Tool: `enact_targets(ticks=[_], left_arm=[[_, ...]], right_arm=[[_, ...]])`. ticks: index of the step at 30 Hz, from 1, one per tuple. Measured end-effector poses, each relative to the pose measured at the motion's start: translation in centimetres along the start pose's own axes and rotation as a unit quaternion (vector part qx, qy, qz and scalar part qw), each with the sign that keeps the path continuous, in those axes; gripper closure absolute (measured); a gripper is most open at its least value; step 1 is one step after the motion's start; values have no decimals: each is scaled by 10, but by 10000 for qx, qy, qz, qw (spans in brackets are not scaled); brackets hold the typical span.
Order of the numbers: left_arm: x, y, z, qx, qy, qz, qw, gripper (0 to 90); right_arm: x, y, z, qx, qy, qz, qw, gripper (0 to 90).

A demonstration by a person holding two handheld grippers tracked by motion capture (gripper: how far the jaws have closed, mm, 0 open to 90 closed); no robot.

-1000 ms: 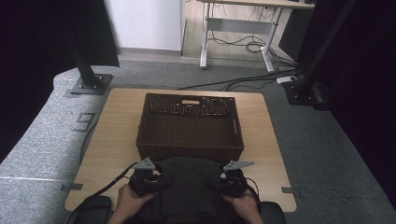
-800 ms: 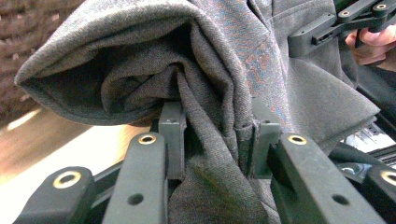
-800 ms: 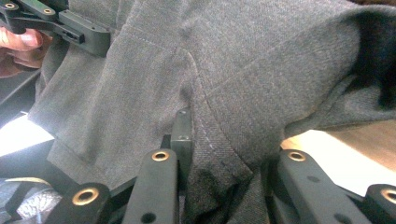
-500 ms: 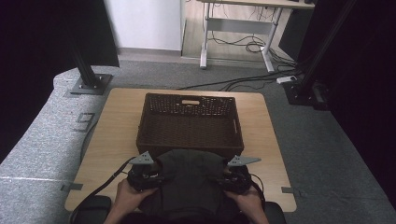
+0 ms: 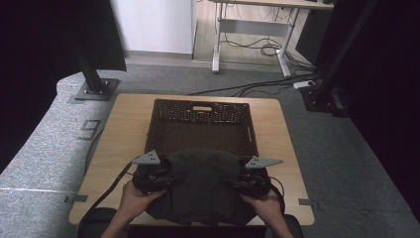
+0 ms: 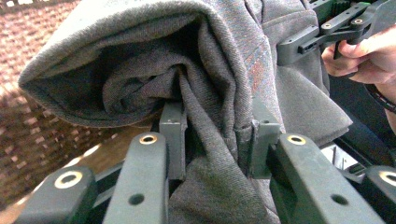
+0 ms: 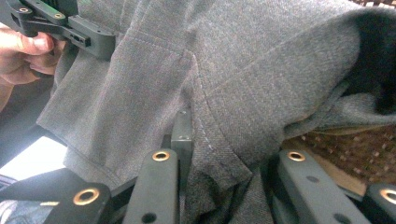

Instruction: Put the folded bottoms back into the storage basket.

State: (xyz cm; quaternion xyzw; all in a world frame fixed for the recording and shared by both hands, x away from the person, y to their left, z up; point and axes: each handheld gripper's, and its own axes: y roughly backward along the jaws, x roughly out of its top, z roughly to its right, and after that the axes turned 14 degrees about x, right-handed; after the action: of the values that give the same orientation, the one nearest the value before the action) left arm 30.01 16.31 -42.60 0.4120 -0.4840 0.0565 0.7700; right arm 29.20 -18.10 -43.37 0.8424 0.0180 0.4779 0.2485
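A folded dark grey garment (image 5: 200,186) hangs between my two grippers at the table's near edge. Its far fold reaches the near rim of a dark brown wicker basket (image 5: 200,116). My left gripper (image 5: 157,178) is shut on the garment's left side. In the left gripper view the jaws (image 6: 217,140) pinch bunched grey cloth (image 6: 140,70). My right gripper (image 5: 246,181) is shut on the right side. Its own view shows the jaws (image 7: 224,144) clamped on a stitched seam of the cloth (image 7: 261,70). A hand holds each gripper.
The basket stands mid-table on a light wooden tabletop (image 5: 124,129) with bare wood on either side. Grey carpet surrounds the table. Black stand bases (image 5: 94,89) (image 5: 322,99), floor cables and a white desk frame (image 5: 247,29) lie beyond the far edge.
Both grippers have carried the garment forward toward the basket and spread slightly apart. The cloth's far fold now covers the basket's near rim.
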Motion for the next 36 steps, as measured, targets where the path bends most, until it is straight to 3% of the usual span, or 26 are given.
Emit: enact_targets(ticks=[22,36], left_arm=[[56,21,-13,47,-90,373,9993,663],[95,21,-32,111,-122,554,9983,664]], right_arm=[[62,18,2,-8,284,214,9994,691],[101,21,17,-178,431,345,9983,691]])
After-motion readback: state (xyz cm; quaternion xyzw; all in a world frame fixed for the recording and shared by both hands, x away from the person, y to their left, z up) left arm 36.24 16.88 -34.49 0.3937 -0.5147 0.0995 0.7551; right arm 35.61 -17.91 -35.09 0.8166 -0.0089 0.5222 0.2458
